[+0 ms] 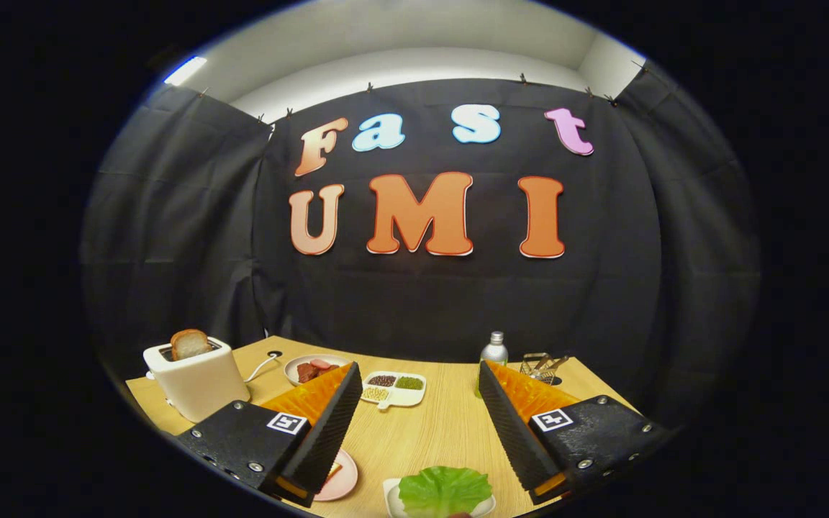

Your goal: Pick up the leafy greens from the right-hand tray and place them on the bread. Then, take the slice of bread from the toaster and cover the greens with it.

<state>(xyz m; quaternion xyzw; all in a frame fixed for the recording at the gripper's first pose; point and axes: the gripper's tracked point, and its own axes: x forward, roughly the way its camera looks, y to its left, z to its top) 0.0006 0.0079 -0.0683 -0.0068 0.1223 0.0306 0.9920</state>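
Two fingers of our gripper (420, 385) are standing wide apart over the wooden table (429, 432), gripping nothing. We are seeing the leafy greens (445, 489) lying on a white tray (391, 496) between and below the fingers. A bread slice (190, 344) is sticking up from the white toaster (197, 381). Beyond the fingertips are sitting a divided dish (394, 388), a plate of red pieces (308, 368), a bottle (494, 351) and a wire rack (542, 365). A pink plate (341, 478) is peeking out beside one finger. We are reading no labels.
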